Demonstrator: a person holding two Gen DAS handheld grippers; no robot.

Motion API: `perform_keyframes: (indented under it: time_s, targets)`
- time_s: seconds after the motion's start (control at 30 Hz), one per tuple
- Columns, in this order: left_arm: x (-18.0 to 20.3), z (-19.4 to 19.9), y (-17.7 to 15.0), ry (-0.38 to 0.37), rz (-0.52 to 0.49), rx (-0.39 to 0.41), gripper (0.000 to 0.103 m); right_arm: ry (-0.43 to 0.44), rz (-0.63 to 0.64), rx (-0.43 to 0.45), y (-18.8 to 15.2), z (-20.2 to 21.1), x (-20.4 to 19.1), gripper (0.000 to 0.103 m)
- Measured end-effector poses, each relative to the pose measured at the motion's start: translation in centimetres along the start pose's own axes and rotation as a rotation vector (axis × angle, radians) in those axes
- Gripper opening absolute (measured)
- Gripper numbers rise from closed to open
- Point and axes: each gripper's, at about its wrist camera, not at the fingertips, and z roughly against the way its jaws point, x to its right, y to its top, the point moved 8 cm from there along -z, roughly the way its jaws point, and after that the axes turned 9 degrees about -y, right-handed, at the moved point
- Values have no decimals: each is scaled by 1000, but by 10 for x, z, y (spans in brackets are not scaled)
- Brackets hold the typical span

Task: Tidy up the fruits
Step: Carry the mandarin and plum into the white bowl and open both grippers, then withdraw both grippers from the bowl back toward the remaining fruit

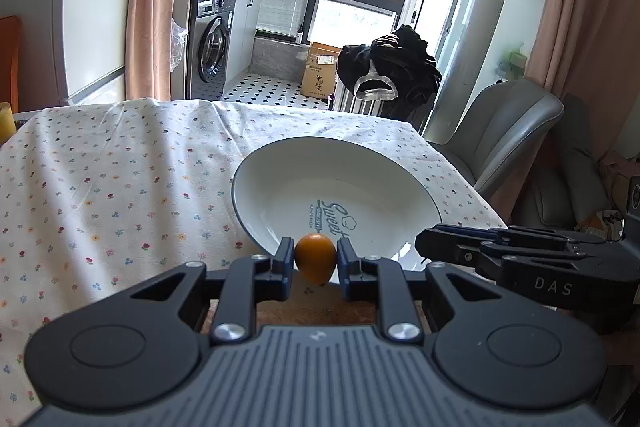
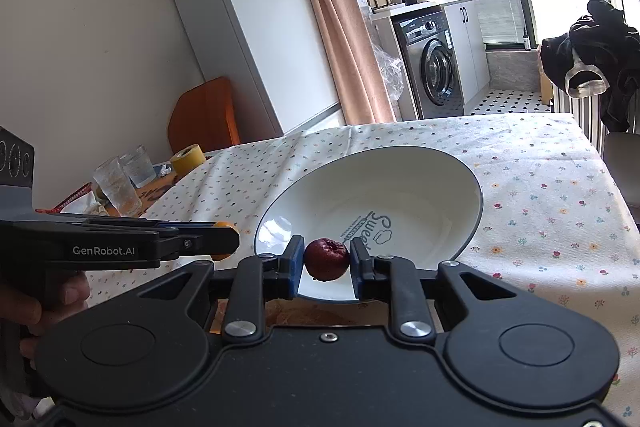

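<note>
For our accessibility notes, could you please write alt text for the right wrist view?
The right tool grips a dark red fruit over the near rim of an empty white bowl on a floral tablecloth. The left tool holds an orange fruit alongside.

The worktop (image 2: 540,163), draped in a white flower-print cloth (image 1: 100,187), carries a white plate (image 1: 280,167) on that cloth, with two glasses (image 2: 120,179) and a yellow tape roll (image 2: 187,158) on its bare far end.

Wide bare tablecloth (image 1: 100,187) open toward the table's far and left edges, white plate (image 1: 340,183) empty inside near the right edge, glasses (image 2: 120,179) and tape roll (image 2: 187,158) crowding the far left corner, chair (image 1: 504,131) beside the right edge
</note>
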Motion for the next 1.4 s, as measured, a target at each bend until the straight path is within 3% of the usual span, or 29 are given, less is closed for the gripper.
perform_keyframes:
  time_s: [0.47, 0.8, 0.93, 1.17, 1.4]
  targets:
    - [-5, -33, 19, -17, 9, -29, 21, -27, -33, -1, 10, -20, 14, 23]
    - [-18, -29, 16, 17, 45, -36, 26, -64, -37, -6, 7, -18, 15, 28]
    - [-21, -19, 14, 30, 49, -22, 38, -81, -37, 6, 6, -13, 13, 39]
    - [-24, 0, 8, 52, 51, 4, 56, -117, -22, 32, 3, 2, 9, 70]
    - [-21, 24, 1, 68, 42, 27, 77, -135, -18, 60, 2, 23, 3, 87]
